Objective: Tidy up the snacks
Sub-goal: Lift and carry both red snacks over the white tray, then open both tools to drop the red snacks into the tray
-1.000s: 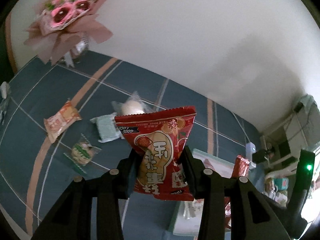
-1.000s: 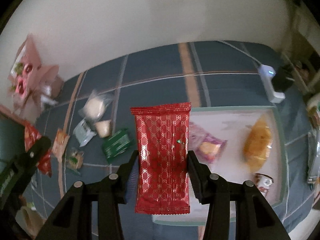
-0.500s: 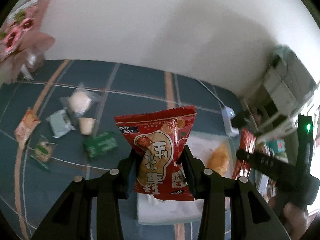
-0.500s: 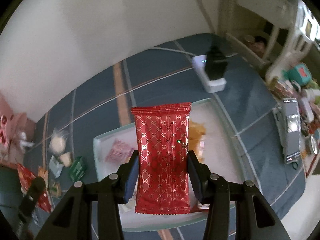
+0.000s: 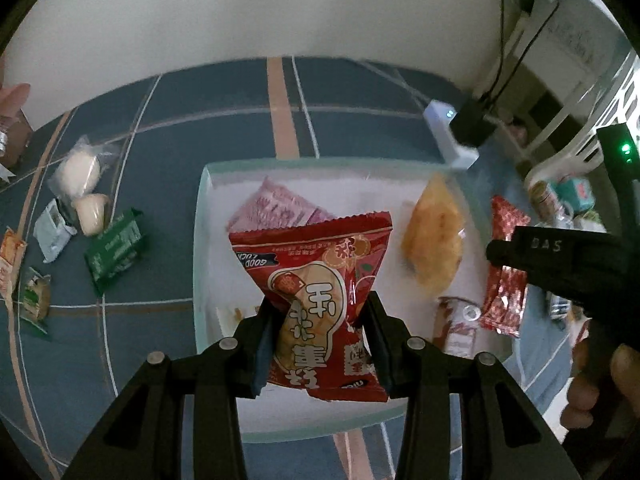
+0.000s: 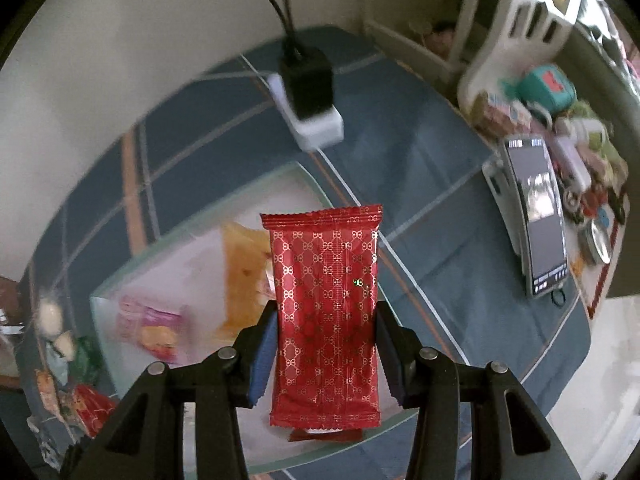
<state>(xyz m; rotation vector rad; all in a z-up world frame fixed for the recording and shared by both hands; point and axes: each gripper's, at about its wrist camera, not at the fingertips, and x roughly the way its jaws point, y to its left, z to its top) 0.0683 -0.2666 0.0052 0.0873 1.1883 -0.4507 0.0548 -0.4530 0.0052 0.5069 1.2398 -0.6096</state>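
Observation:
My left gripper (image 5: 320, 344) is shut on a red snack bag with Chinese print (image 5: 316, 284) and holds it above the white tray (image 5: 208, 280). My right gripper (image 6: 326, 354) is shut on a red gold-patterned packet (image 6: 326, 312), held over the tray's right end (image 6: 132, 276); it also shows in the left wrist view (image 5: 504, 276). In the tray lie a pink packet (image 5: 280, 208), a yellow bun (image 5: 434, 236) and a small red-white packet (image 5: 458, 326).
Left of the tray on the blue cloth lie a green packet (image 5: 116, 250), white buns (image 5: 78, 170), a grey packet (image 5: 50, 232) and more snacks. A white power strip with black plug (image 6: 310, 100) sits behind the tray. A phone (image 6: 538, 216) and clutter lie right.
Both grippers have swung right with their packets held; the tray now lies directly under them and the loose snacks have slid to the left edge of view.

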